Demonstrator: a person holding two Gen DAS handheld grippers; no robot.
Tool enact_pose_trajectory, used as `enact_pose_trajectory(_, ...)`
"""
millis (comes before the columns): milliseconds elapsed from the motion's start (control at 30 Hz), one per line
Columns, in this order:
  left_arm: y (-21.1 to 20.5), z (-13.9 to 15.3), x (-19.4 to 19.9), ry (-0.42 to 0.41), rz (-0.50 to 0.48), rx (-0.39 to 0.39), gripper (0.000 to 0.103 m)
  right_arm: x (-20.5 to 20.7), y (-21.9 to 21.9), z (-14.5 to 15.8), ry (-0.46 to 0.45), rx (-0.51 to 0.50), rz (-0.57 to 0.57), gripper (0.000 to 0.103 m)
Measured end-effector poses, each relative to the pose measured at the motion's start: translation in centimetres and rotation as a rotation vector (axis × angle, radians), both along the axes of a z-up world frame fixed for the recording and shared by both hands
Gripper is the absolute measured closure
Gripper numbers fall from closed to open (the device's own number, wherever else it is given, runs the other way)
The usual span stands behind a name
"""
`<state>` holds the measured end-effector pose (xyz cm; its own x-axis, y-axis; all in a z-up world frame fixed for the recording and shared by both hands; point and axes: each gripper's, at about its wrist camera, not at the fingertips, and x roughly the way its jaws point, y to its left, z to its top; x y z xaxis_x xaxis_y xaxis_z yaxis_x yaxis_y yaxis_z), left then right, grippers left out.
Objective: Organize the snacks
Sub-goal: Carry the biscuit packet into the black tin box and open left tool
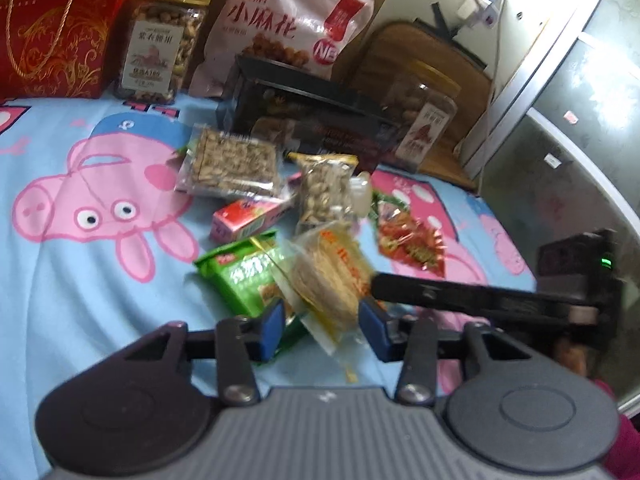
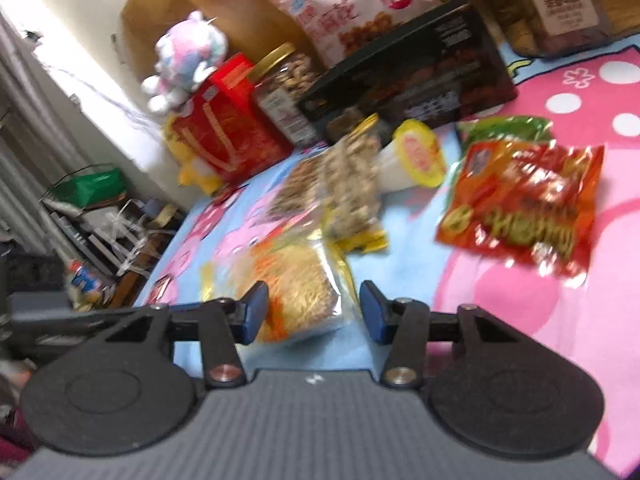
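Observation:
A clear yellow packet of noodle-like snack lies tilted on a green packet at the near edge of the snack pile. My left gripper has its blue pads against the packet's two sides, shut on it. My right gripper has the same packet between its jaws; one pad overlaps the wrapper and a small gap shows at the other. In the left wrist view a black finger of the right gripper reaches in from the right, its tip at the packet's edge.
On the pig-print sheet lie a pink box, a nut-brittle pack, a bag of nuts, a jelly cup and a red packet. Behind stand a black box, two nut jars, a pink bag and a red gift box.

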<state>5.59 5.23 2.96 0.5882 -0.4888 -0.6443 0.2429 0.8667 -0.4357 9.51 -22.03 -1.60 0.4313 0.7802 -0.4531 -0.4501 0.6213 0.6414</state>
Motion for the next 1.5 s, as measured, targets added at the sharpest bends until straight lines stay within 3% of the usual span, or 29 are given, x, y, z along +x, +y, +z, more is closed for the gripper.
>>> enact_pose_trajectory(133, 1.0, -0.4, 0.0, 0.006, 0.006, -0.031, 0.063, -2.7, -0.1, 0.7, -0.065, 0.002, 0.066, 0.051)
enact_pose_trajectory(333, 0.7, -0.5, 0.7, 0.018, -0.002, -0.037, 0.063, -3.4, 2.5, 0.3, -0.203, -0.174, 0.078, 0.045)
enact_pose_trajectory(400, 0.1, -0.3, 0.7, 0.010, -0.013, -0.018, 0.066, -3.5, 3.2, -0.2, -0.223, -0.222, 0.093, 0.050)
enact_pose_trajectory(467, -0.4, 0.4, 0.4, -0.025, -0.020, 0.004, 0.066, -3.9, 3.4, 0.0, -0.250, -0.250, 0.072, 0.071)
enact_pose_trajectory(533, -0.6, 1.6, 0.4, -0.074, -0.014, 0.031, 0.066, -4.0, 3.2, 0.7, -0.261, -0.236, 0.082, 0.077)
enact_pose_trajectory(667, -0.3, 4.1, 2.2, -0.120, -0.025, -0.014, 0.066, -3.9, 3.5, 3.4, -0.406, -0.280, 0.037, 0.077)
enact_pose_trajectory(833, -1.1, 6.7, 7.4, -0.212, -0.010, -0.015, 0.064, 0.5, 4.2, 6.2, -0.491, -0.330, -0.023, 0.077)
enact_pose_trajectory(967, -1.5, 7.1, 13.0, -0.238, 0.033, -0.016, 0.064, 6.2, 5.2, 7.5, -0.481, -0.358, -0.069, 0.077)
enact_pose_trajectory(1167, -2.1, 5.5, 19.5, -0.205, 0.117, 0.012, 0.064, 13.4, 7.6, 6.1, -0.465, -0.462, -0.103, 0.076)
enact_pose_trajectory(1233, -2.3, 4.6, 20.7, -0.179, 0.140, 0.035, 0.059, 14.2, 7.5, 5.6, -0.455, -0.473, -0.123, 0.075)
enact_pose_trajectory(1400, -2.7, 3.8, 19.8, -0.195, 0.129, 0.077, 0.054, 12.5, 4.3, 6.6, -0.454, -0.375, -0.185, 0.075)
enact_pose_trajectory(1500, -2.4, 4.9, 16.4, -0.276, 0.107, 0.067, 0.054, 9.9, 0.2, 7.4, -0.424, -0.277, -0.253, 0.075)
